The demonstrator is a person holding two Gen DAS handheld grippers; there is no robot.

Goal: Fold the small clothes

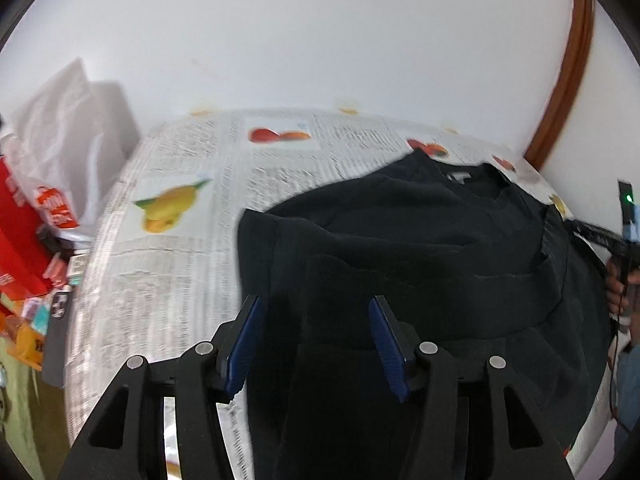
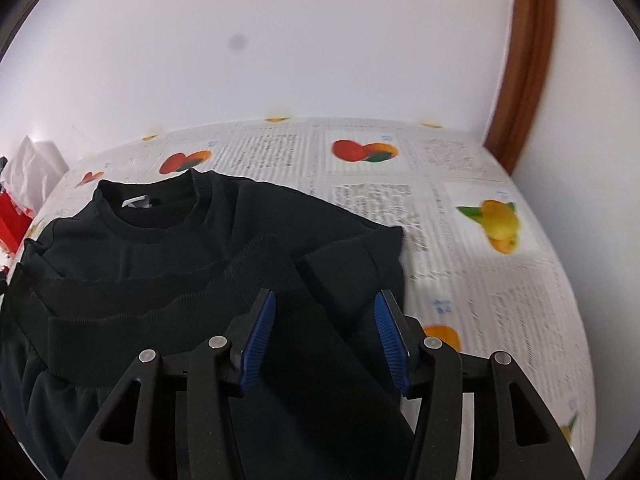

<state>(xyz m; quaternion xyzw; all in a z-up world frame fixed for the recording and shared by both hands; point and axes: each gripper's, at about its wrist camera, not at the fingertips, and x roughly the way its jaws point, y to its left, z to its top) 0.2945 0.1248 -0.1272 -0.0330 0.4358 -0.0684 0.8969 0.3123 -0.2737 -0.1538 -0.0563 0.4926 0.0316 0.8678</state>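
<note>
A black sweatshirt (image 1: 420, 240) lies partly folded on the table, collar toward the far wall. It also shows in the right wrist view (image 2: 192, 256), with its ribbed hem folded up toward the collar. My left gripper (image 1: 314, 308) is open above the garment's left side, blue pads apart, holding nothing. My right gripper (image 2: 324, 300) is open above the garment's right side, over a folded sleeve (image 2: 344, 264), holding nothing. The other handheld gripper (image 1: 624, 232) shows at the right edge of the left wrist view.
The table wears a newspaper-and-fruit print cloth (image 2: 460, 240). A white plastic bag (image 1: 68, 128) and red boxes (image 1: 20, 232) crowd the left end. A white wall stands behind; a brown wooden frame (image 2: 524, 72) is at the right.
</note>
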